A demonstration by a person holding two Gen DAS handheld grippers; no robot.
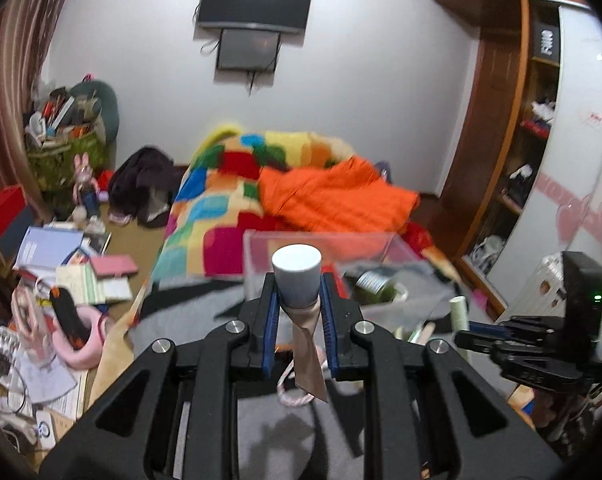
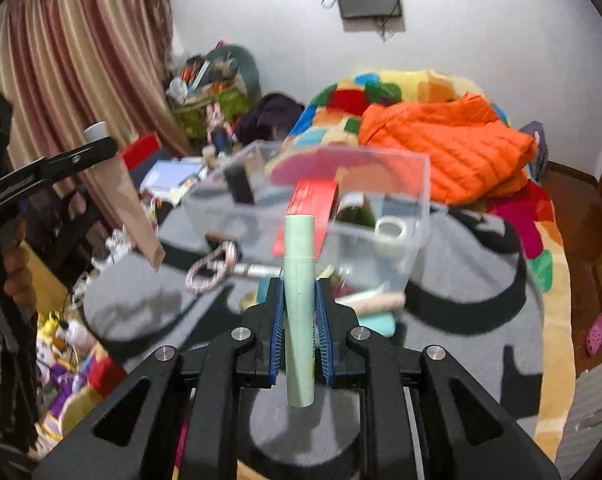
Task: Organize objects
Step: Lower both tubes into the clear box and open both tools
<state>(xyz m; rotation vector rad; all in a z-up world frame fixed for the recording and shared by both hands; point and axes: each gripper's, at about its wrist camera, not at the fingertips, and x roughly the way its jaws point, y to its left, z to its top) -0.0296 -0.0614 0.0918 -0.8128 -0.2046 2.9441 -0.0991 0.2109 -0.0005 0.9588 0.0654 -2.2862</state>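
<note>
My left gripper (image 1: 298, 282) is shut on a beige tube with a white cap (image 1: 296, 266), cap pointing away, held above the grey blanket. From the right wrist view the same tube (image 2: 135, 204) hangs slanted from the left gripper (image 2: 101, 145) at the far left. My right gripper (image 2: 300, 285) is shut on a pale green tube (image 2: 299, 248) that stands upright between the blue pads. Just beyond both stands a clear plastic box (image 2: 419, 184) on the bed, holding a red carton (image 2: 313, 200), a dark green bottle (image 2: 355, 212) and a tape roll (image 2: 391, 232).
A braided cord loop (image 2: 211, 269) and small tubes lie on the grey blanket (image 2: 469, 280) in front of the box. An orange jacket (image 2: 453, 148) lies behind it. Papers and toys cover the floor (image 1: 61, 264) at left; a wooden wardrobe (image 1: 497, 128) stands at right.
</note>
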